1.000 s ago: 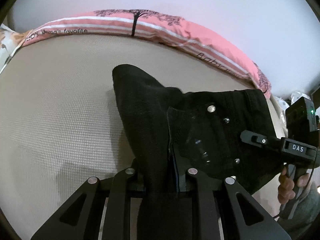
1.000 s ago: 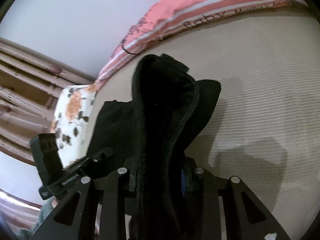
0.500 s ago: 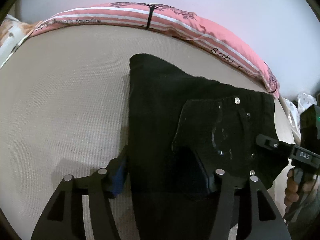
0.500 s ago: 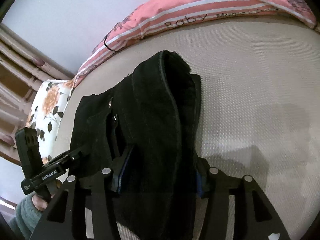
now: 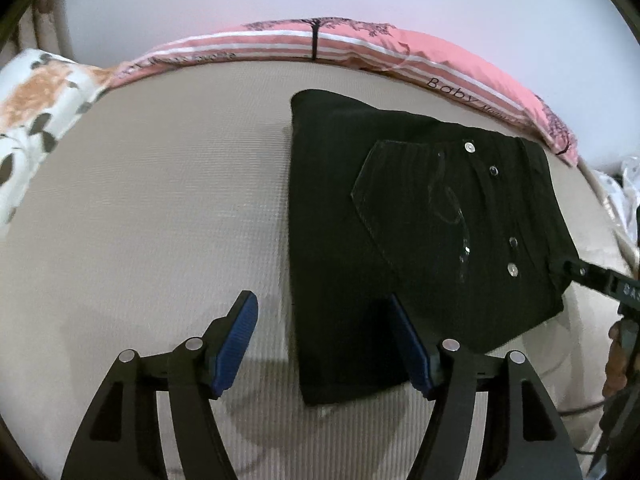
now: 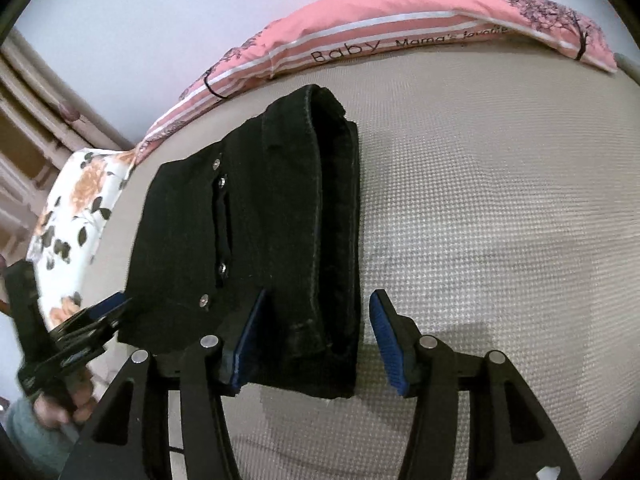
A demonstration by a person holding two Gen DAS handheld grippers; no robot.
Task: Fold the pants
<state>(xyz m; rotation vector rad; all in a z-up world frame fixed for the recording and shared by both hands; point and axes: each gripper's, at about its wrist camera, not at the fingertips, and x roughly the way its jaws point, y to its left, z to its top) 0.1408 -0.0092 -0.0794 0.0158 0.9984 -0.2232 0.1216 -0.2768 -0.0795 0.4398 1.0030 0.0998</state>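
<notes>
The black pants [image 5: 400, 232] lie folded into a compact rectangle on the beige mattress [image 5: 152, 216], back pocket and metal rivets facing up. In the right wrist view the pants [image 6: 256, 232] show a thick folded edge on their right side. My left gripper [image 5: 324, 320] is open, its blue pads spread either side of the near folded corner. My right gripper [image 6: 316, 320] is open, with the near end of the fold between its pads. The right gripper also shows in the left wrist view [image 5: 600, 280] at the waistband edge.
A pink striped pillow [image 5: 360, 48] runs along the far edge of the mattress. A floral pillow [image 5: 36, 120] lies at the left. The left gripper and a hand show in the right wrist view [image 6: 68, 344]. A wall stands behind.
Both grippers have opened and let go of the pants, which have dropped flat onto the mattress. Both have pulled back toward the near edge of the fold.
</notes>
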